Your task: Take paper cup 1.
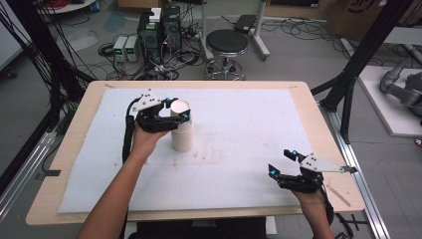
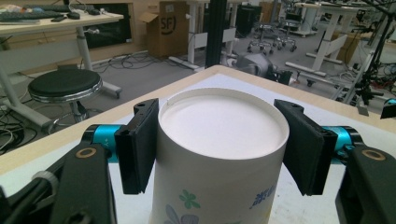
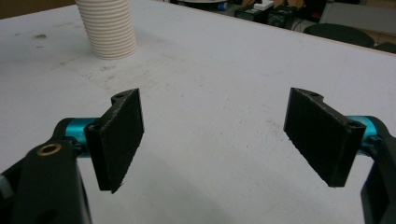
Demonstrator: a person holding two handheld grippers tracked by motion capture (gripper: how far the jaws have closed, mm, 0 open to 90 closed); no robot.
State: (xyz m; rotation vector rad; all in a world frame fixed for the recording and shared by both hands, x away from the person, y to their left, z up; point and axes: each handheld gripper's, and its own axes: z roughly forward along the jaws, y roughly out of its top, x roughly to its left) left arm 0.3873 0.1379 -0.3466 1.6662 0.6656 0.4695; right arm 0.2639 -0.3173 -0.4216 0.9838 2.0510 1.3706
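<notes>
Paper cups [image 1: 181,127], stacked upside down into one white column, stand upright on the white mat [image 1: 239,149] left of the middle of the table [image 1: 74,124], toward its far side. The left gripper [image 1: 171,113] reaches the stack from the left, at its top. In the left gripper view the topmost cup [image 2: 222,154] sits between the two black jaws, its flat bottom facing up and a green and blue flower print on its wall; the jaws lie against its sides, one on each flank, clamping it just below the rim. In the right gripper view the stack [image 3: 108,29] shows as a ribbed white column at the far left.

At the near right of the mat, well apart from the cups, the right gripper [image 1: 284,163] hovers just above the mat, held in the person's hand. Its jaws stand wide apart with nothing between them but bare, faintly stained mat.

A black round stool [image 1: 227,44] stands on the floor beyond the far edge of the table.
</notes>
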